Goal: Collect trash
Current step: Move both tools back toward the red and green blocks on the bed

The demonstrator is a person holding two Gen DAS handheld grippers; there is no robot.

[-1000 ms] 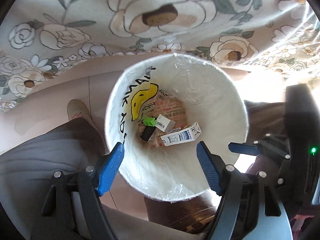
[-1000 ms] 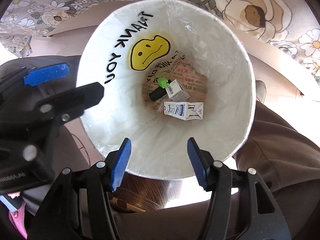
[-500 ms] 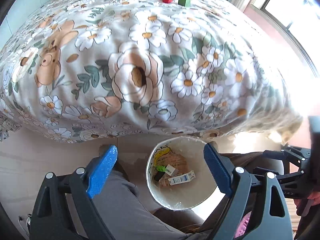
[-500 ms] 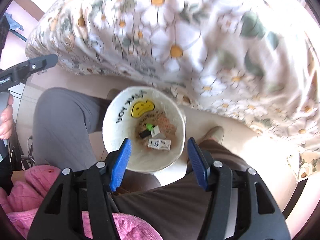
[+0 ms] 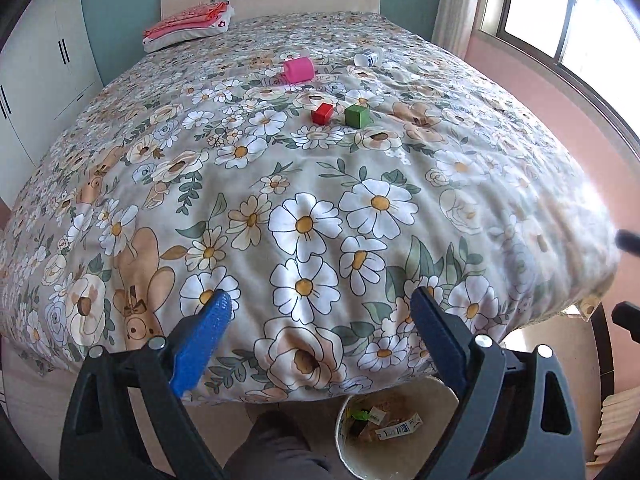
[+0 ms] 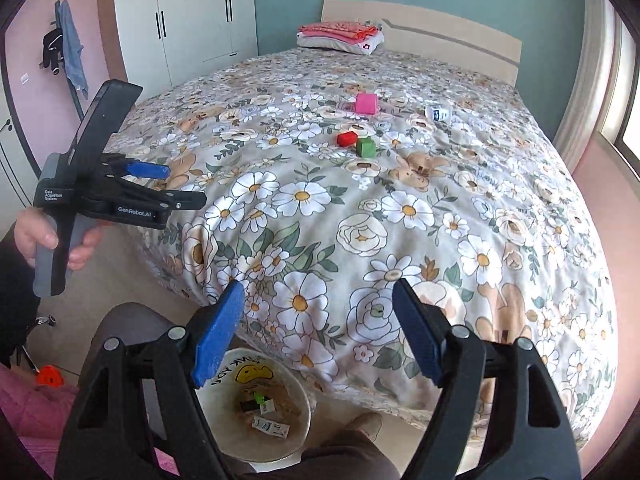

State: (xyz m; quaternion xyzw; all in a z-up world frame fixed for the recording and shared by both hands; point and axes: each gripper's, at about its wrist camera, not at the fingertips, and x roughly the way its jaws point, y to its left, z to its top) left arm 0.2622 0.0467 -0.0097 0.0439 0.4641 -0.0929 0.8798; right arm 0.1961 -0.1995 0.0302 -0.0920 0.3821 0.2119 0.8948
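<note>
Both grippers hang above the foot of a floral bed (image 5: 320,200) with nothing between their blue pads. The jaws of my left gripper (image 5: 320,300) are opening wide; it also shows at the left of the right wrist view, the left gripper (image 6: 180,186) held in a hand. My right gripper (image 6: 318,288) is opening too. Below them on the floor stands a white smiley bin (image 6: 288,384), the bin (image 5: 340,428) holding a milk carton (image 6: 272,426) and small scraps. Far up the bed lie a pink cup (image 5: 298,70), a red block (image 5: 322,114), a green block (image 5: 357,116) and a white bottle (image 5: 368,57).
Folded pink clothes on a pillow (image 6: 340,36) sit by the headboard. A white wardrobe (image 6: 184,20) stands left of the bed and a window (image 5: 560,20) right. The person's legs (image 5: 272,448) flank the bin, with a pink garment (image 6: 36,412) at the lower left.
Both grippers rose from just over the bin's mouth and tilted up, so the whole bed top now shows. Both sets of jaws spread wider, the right one in the last half second.
</note>
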